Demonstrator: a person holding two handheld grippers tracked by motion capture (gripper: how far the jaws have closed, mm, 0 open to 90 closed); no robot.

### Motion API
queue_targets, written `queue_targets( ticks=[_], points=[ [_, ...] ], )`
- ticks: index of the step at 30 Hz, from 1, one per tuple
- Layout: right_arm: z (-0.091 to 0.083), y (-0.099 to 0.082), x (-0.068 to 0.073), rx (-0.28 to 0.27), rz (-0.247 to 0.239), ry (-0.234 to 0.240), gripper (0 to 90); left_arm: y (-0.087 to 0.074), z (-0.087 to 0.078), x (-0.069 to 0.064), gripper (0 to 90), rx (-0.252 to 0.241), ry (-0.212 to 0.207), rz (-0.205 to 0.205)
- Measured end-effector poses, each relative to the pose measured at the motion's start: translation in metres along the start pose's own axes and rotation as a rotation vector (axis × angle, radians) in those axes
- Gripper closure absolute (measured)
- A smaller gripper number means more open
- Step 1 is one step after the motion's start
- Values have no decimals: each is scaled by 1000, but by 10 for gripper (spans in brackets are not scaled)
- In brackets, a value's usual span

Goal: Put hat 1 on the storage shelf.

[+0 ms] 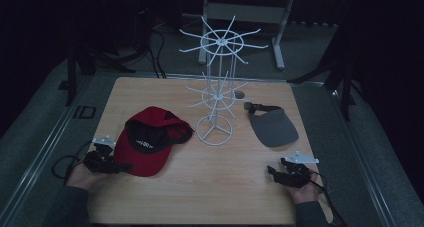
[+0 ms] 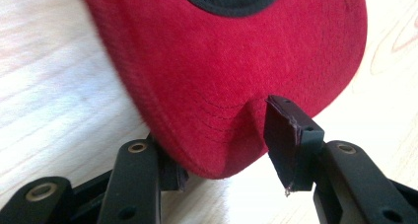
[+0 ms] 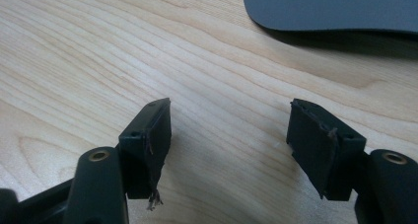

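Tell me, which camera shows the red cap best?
The high view: the whole red cap lies upturned by the white rack. The left gripper view gives its brim between the open left gripper jaws; the right gripper view looks elsewhere.

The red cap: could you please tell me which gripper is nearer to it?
Left. The left gripper has its jaws around the brim of the red cap, while the right gripper rests open on the table, beside the grey visor.
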State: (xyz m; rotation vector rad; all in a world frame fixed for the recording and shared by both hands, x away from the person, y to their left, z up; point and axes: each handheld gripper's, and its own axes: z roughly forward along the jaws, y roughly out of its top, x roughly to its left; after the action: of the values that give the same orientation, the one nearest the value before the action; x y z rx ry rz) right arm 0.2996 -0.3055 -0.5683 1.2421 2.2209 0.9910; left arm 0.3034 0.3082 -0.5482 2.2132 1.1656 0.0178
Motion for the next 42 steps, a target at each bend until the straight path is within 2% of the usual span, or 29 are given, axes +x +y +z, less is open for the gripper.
queue_targets(
  ticks=[2,7,10,13,14,18,20,25,28,32,37,39,42],
  points=[
    [0,0,0,0,0,0,332,1,3,-1,541,4,-13,8],
    [0,0,0,0,0,0,332,6,0,2,536,-34,-40,-11],
    [0,0,0,0,0,1,331,11,0,4,535,-21,-34,-4],
    [0,0,0,0,-1,2,328,14,3,2,542,17,-33,13],
    [0,0,0,0,-1,2,328,15,5,1,566,39,-38,31],
    [0,0,0,0,-1,3,327,18,4,-1,631,52,-74,29],
    [0,0,0,0,-1,3,326,19,2,-2,703,36,-104,24],
    [0,0,0,0,-1,4,326,18,-3,-7,776,4,-115,27],
    [0,0,0,0,-1,3,326,17,-6,-6,801,-17,-110,17],
    [0,0,0,0,-1,4,326,16,-12,-2,851,-75,-88,-1],
    [0,0,0,0,-1,4,326,15,-17,-4,856,-108,-45,21],
    [0,0,0,0,-1,4,326,14,-20,-6,857,-137,-12,32],
    [0,0,-1,0,-1,6,327,15,-24,-6,858,-147,30,44]
  ],
)
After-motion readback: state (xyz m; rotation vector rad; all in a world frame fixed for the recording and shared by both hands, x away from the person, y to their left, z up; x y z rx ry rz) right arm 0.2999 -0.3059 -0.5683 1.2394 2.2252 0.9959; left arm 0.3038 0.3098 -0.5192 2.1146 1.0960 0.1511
